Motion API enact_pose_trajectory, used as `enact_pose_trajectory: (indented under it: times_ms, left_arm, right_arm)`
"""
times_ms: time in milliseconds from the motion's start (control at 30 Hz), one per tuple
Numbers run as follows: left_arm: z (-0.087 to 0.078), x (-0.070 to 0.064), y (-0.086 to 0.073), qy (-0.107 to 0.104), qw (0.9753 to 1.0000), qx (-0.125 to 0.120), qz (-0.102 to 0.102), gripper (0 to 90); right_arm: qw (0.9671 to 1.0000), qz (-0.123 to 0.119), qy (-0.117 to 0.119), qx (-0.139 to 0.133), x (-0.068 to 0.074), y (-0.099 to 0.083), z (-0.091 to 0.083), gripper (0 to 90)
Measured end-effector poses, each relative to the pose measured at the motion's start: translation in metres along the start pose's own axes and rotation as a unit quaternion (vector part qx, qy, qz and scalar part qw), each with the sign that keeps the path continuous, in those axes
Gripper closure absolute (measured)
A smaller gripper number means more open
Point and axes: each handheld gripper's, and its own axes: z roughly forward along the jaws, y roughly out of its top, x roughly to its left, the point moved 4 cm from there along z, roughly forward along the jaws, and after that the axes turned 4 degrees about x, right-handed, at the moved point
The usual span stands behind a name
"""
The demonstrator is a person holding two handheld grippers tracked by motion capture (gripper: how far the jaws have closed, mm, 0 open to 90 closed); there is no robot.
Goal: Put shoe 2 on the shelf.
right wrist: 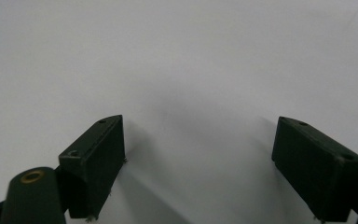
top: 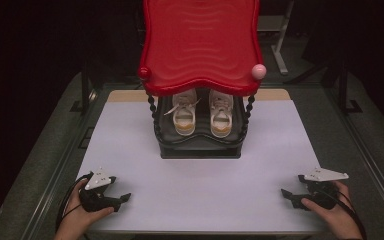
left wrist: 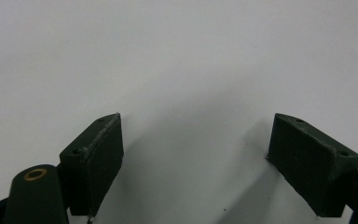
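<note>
Pale grey, smooth and bare: that is the table top (top: 200,185) under my two claws, a matte sheet with a strip of bare wood along its far edge. It sits on a darker frame, and the room around it is black, with only a few stand legs faintly lit on the floor behind.

At the near left corner my left hand (top: 77,220) holds my left claw (top: 125,197) low over the sheet, tips pointing inward. In the left gripper view its two black jaws stand wide apart with nothing between them, just grey surface and their soft shadows.

At the middle of the far side stands a small shoe rack (top: 200,145) with a black lower shelf, beaded black posts and a glossy red wavy top shelf (top: 200,45). A pair of white shoes (top: 202,115) rests side by side on the lower shelf, toes toward me, well apart from both claws.

At the near right corner my right hand (top: 337,215) holds my right claw (top: 286,194), tips also turned inward. In the right gripper view its jaws are spread wide and empty over the plain sheet.
</note>
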Motion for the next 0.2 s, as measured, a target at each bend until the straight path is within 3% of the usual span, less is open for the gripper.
enact_pose_trajectory:
  times_ms: [200]
  left_arm:
    - [0.0000,0.0001,-0.0011,-0.001,1.0000,-0.003,0.000,16.3]
  right_arm:
    - [1.0000,0.000,-0.003,-0.001,0.0006,-0.0007,0.0002,16.0]
